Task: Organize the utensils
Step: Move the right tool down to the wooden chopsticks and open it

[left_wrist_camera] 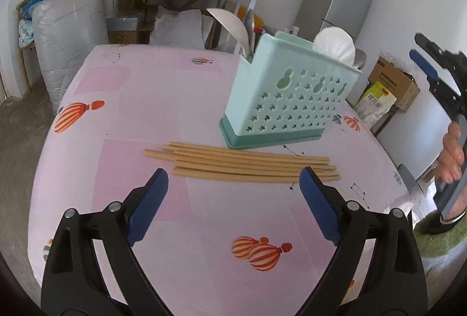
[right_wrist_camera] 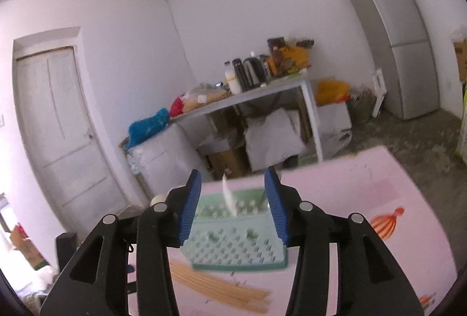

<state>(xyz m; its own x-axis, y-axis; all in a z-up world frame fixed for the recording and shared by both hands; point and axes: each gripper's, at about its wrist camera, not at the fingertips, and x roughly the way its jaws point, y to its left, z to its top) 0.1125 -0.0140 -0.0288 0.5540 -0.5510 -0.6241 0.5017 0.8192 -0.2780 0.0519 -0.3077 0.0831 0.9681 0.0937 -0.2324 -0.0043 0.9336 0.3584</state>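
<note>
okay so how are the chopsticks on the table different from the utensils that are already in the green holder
The chopsticks lie flat in a loose bundle on the pink tablecloth, in front of the mint-green utensil holder; the metal spatula and white spoon stand upright inside it. The chopsticks are thin, tan sticks, while those two have broad heads, one shiny metal, one white. Both groups are eating or cooking utensils on the same table.

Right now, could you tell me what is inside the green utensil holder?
The utensil holder holds a metal spatula, a spoon and a white ladle. Their handles and the holder's bottom are hidden by its walls.
</note>
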